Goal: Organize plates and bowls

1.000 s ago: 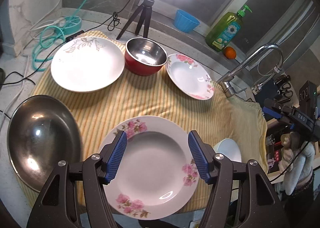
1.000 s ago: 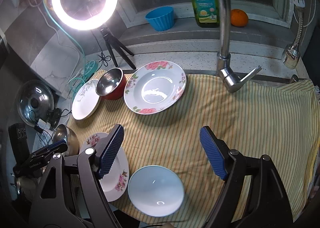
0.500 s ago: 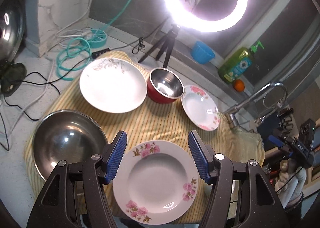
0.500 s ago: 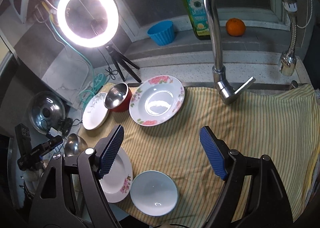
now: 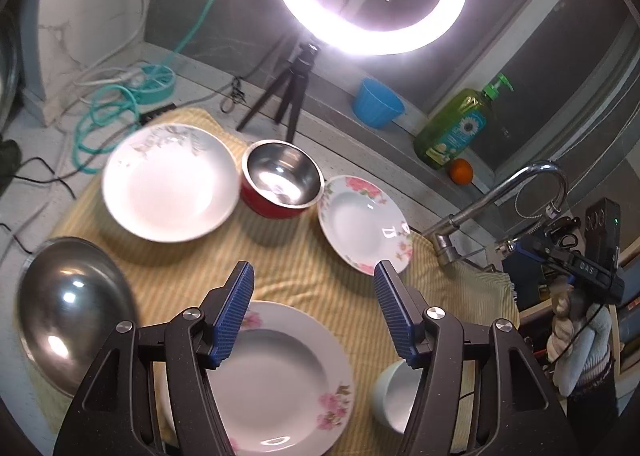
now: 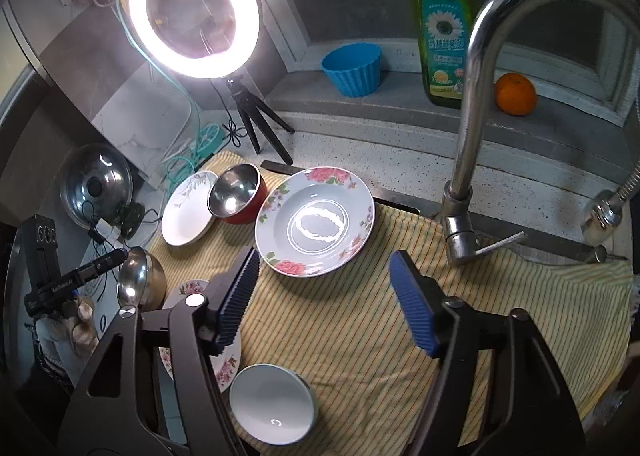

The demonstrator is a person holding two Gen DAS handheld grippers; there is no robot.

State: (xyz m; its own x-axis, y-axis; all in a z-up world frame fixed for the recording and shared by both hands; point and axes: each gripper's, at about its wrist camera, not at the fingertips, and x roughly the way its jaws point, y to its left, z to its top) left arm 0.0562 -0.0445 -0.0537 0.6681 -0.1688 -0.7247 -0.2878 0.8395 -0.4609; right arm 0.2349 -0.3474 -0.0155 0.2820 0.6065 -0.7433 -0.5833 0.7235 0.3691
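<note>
Left gripper (image 5: 312,314) spread wide, nothing held, above the near pink-floral white plate (image 5: 280,384). Right gripper (image 6: 324,300) also wide apart, empty; small pale-blue bowl (image 6: 272,402) near-left, far floral plate (image 6: 316,222) beside red-sided steel bowl (image 6: 236,194).

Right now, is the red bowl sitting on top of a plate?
No, the red bowl stands on the striped cloth, between two plates.

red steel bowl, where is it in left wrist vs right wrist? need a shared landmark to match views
Left wrist: red steel bowl sits upper centre, between the leaf-pattern plate and the rose-rimmed plate.
Right wrist: red steel bowl sits left of centre, between the same two plates.
Shared landmark: the ring light tripod stands just behind it.
</note>
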